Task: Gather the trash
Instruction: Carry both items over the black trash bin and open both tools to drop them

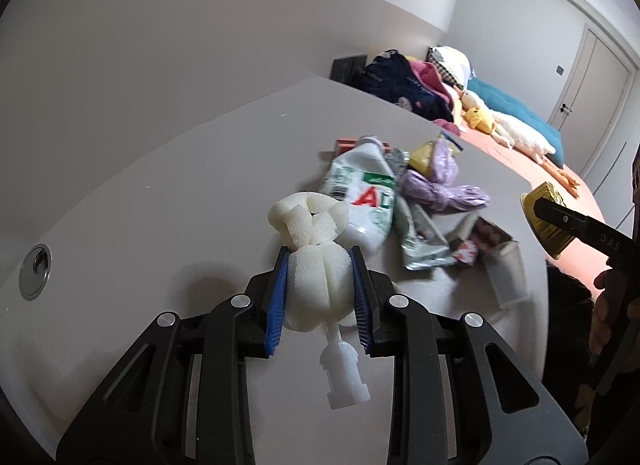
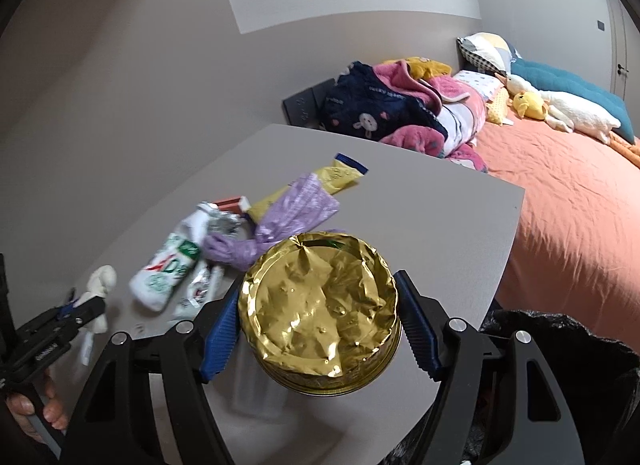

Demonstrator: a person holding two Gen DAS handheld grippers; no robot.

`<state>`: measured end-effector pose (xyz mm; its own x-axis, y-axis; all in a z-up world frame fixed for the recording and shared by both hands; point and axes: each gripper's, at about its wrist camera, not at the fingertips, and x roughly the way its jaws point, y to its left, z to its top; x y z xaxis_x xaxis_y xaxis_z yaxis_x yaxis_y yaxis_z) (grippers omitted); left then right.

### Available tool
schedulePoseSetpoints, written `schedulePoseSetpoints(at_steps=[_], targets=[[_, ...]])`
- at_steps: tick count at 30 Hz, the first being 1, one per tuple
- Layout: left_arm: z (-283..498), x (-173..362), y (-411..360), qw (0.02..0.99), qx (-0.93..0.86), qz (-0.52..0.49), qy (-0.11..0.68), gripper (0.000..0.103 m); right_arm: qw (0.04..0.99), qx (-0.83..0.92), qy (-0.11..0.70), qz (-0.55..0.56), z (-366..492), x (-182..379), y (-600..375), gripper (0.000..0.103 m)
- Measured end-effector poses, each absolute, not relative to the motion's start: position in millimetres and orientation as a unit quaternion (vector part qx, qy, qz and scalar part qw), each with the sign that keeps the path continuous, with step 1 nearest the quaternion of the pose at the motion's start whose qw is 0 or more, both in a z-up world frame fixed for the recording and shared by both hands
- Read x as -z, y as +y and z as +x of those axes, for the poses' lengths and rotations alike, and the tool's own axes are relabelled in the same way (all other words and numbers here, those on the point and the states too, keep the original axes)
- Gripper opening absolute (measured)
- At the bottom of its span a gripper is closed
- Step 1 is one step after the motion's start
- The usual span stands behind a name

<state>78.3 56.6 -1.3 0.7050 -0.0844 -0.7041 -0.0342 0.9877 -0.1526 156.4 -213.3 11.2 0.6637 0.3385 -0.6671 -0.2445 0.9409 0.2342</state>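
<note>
Left wrist view: left tongs clamped on spongy white foam wad with hard plastic nozzle, frame centre, above tabletop. Right wrist view: right tongs clamped on round gold foil-topped tin. Likely step: carrying both to black bag, lower right. Crumpled wrappers remain.

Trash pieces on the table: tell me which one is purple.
The knotted purple plastic bag, lying right of the white bottle; the other pieces are white, yellow, silver or red.
</note>
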Motion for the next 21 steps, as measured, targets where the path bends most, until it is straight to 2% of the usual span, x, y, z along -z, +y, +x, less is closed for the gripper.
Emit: schedulePoseSetpoints(at_steps=[21], targets=[[32, -25, -21, 0.929, 0.070, -0.067, 0.356, 0.028, 0.918, -0.176, 0.349, 0.068, 71, -46, -249, 0.073]])
